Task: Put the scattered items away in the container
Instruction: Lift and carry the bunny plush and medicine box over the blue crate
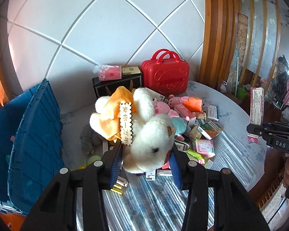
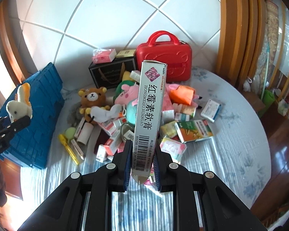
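The left claw (image 1: 144,163) pinches a fluffy white plush bear (image 1: 142,130) in an orange cloth, raised beside the ribbed blue plastic crate (image 1: 34,134) at the desk's left edge. The right claw (image 2: 141,165), nearly pressed together, grips a long silver cardboard ointment box (image 2: 149,115) upright above the clutter mid-desk.

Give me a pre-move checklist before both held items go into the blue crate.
1. Left gripper shut on the white plush toy: ok, jaws pinch its body.
2. Right gripper shut on the long grey box: ok, held near its barcode end.
3. Both items lifted off the pile: ok.
4. Blue crate within view on the left side: ok.
5. Crate open and room inside: cannot tell, only its outer wall shows.
6. Box firmly seated, since it sticks far out of the jaws: cannot tell.
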Action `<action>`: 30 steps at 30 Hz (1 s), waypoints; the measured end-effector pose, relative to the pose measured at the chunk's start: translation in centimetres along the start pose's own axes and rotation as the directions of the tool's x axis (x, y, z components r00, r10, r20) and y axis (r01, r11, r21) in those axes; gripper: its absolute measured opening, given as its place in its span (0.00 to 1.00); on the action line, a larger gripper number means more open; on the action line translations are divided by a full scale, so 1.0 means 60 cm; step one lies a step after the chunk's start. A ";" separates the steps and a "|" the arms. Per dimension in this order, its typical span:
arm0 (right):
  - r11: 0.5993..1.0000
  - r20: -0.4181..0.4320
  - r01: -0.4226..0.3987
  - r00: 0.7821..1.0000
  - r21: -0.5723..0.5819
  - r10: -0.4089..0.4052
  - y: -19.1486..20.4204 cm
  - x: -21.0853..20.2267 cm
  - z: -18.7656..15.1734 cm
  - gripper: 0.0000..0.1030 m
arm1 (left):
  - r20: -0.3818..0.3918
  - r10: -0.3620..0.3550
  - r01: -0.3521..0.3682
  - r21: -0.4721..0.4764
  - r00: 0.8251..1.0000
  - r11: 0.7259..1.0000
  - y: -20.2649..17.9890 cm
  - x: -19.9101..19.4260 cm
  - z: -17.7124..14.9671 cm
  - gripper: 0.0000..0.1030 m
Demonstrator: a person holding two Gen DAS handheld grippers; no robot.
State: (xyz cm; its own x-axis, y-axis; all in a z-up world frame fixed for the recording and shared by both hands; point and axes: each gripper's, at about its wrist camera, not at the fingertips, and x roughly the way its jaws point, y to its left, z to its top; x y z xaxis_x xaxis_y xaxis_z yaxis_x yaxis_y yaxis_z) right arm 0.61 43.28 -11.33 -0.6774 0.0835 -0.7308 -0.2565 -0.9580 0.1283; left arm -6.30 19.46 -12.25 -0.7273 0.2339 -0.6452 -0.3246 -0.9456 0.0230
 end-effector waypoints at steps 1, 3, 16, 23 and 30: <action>1.000 0.002 -0.003 1.000 -0.001 0.003 -0.002 -0.004 0.002 0.19 | 0.008 0.003 -0.003 0.002 1.000 1.000 0.001 -0.009 0.004 0.42; 1.000 0.007 -0.011 1.000 -0.007 0.011 0.001 -0.011 0.005 0.19 | 0.025 0.012 -0.012 0.001 1.000 1.000 0.006 -0.025 0.009 0.42; 0.989 0.057 -0.086 0.994 -0.118 0.093 0.106 -0.037 0.028 0.19 | 0.071 0.076 -0.071 -0.078 0.995 0.994 0.089 -0.112 0.004 0.42; 0.988 0.091 -0.094 0.990 -0.123 0.105 0.182 -0.057 0.038 0.19 | 0.110 0.069 -0.059 -0.089 0.992 0.994 0.154 -0.150 0.005 0.42; 0.989 0.108 -0.089 0.989 -0.122 0.102 0.271 -0.069 0.042 0.19 | 0.127 0.066 -0.052 -0.107 0.990 0.993 0.242 -0.175 -0.006 0.42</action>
State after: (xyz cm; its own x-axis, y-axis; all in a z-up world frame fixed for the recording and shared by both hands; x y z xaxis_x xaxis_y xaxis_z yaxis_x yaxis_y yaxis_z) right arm -2.50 28.03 -4.50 -0.7706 0.0145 -0.6372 -0.1094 -0.9879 0.1098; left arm -3.13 3.20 -5.43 -0.8179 0.1979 -0.5402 -0.2194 -0.9753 -0.0251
